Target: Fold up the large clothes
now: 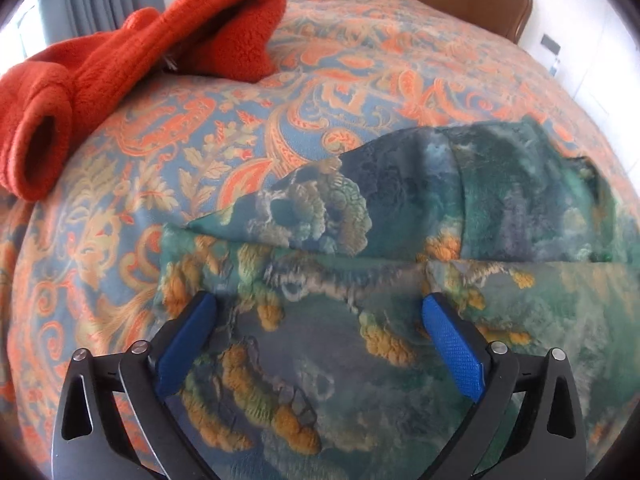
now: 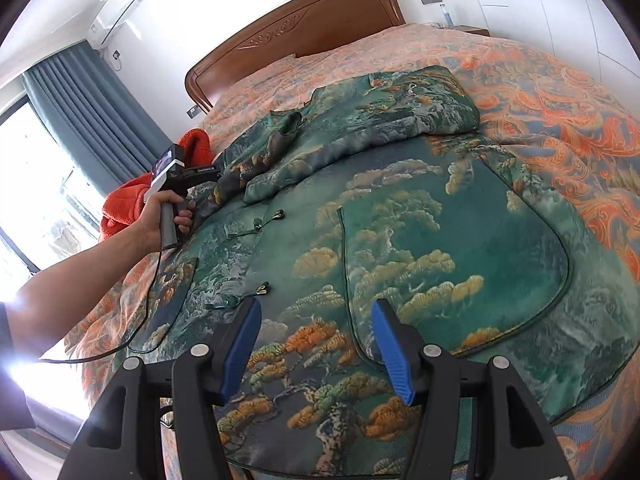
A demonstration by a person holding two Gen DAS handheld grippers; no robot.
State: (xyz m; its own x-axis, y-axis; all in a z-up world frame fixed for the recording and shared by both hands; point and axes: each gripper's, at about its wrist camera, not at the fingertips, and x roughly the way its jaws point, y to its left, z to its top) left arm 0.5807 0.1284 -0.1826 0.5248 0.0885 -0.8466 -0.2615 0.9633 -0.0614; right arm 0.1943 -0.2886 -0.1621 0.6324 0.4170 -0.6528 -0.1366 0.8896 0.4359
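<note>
A large green jacket [image 2: 400, 208] printed with pines and clouds lies spread on the bed, front up, with a sleeve folded across its upper part. My right gripper [image 2: 316, 308] hovers open over its lower hem, with nothing between the blue pads [image 2: 244, 340]. In the left wrist view my left gripper [image 1: 318, 304] is open above the jacket [image 1: 400, 220] near a folded sleeve edge, holding nothing. In the right wrist view a hand [image 2: 160, 224] holds the left gripper's handle at the jacket's left side.
An orange-red fleece garment [image 1: 140, 52] lies bunched on the patterned bedspread [image 1: 360, 60] beyond the jacket's left side, also seen as the fleece [image 2: 124, 200]. A wooden headboard [image 2: 296, 28] stands at the far end. A cable [image 2: 132, 320] trails from the left gripper. Blue curtains [image 2: 92, 108] hang at left.
</note>
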